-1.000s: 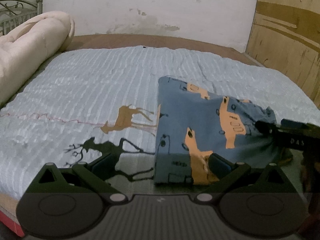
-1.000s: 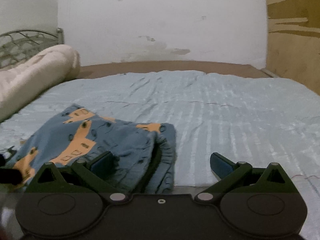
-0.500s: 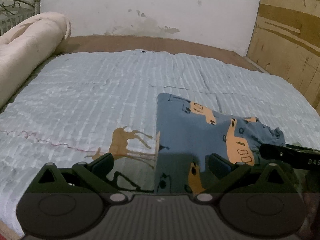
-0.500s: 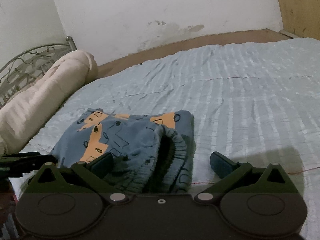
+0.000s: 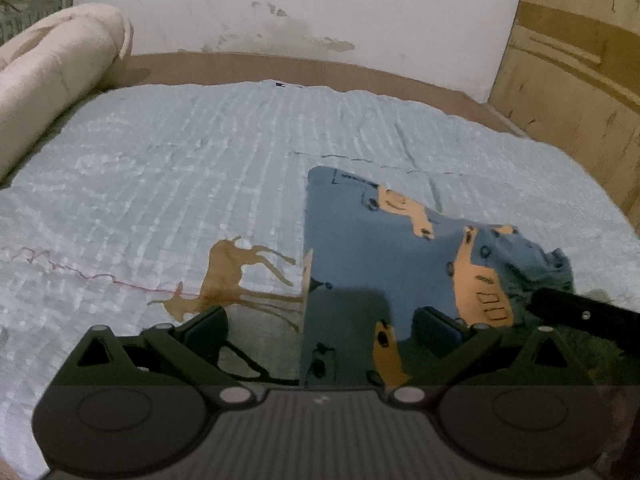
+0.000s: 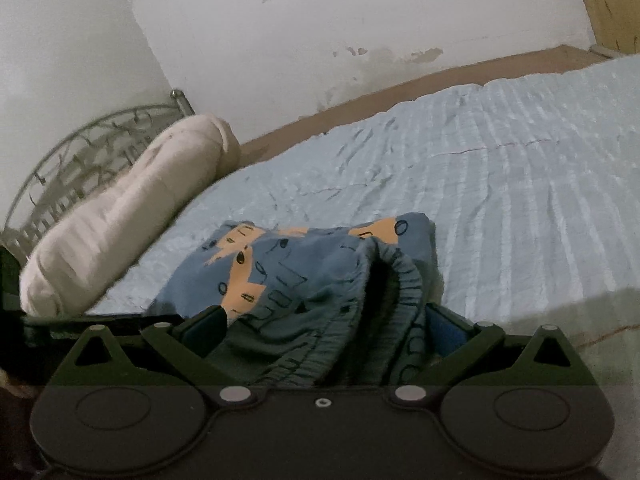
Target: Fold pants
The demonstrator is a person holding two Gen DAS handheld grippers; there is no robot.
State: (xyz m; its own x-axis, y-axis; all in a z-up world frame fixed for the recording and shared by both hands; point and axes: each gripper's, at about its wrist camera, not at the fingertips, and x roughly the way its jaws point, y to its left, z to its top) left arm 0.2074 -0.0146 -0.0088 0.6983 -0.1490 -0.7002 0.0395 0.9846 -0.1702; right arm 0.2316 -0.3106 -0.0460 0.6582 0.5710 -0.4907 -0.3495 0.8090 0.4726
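Note:
The blue pants (image 5: pixel 384 248) with orange car prints lie folded on the light blue bedspread (image 5: pixel 200 168). In the right wrist view the pants (image 6: pixel 304 280) show their elastic waistband bunched between the fingers. My left gripper (image 5: pixel 324 326) is open, its jaws astride the pants' near left edge. My right gripper (image 6: pixel 326 326) is open, with the waistband lying between its jaws. The right gripper's finger (image 5: pixel 580 314) shows at the pants' right side in the left wrist view.
A rolled cream blanket (image 5: pixel 52 80) lies along the bed's left side, also in the right wrist view (image 6: pixel 128 216), before a metal headboard (image 6: pixel 80 148). A wooden panel (image 5: pixel 572 72) stands at the right. Deer prints (image 5: pixel 228 276) mark the bedspread.
Both grippers have moved forward onto the pants. The right gripper has tilted and turned left, and the waistband now lies between its jaws.

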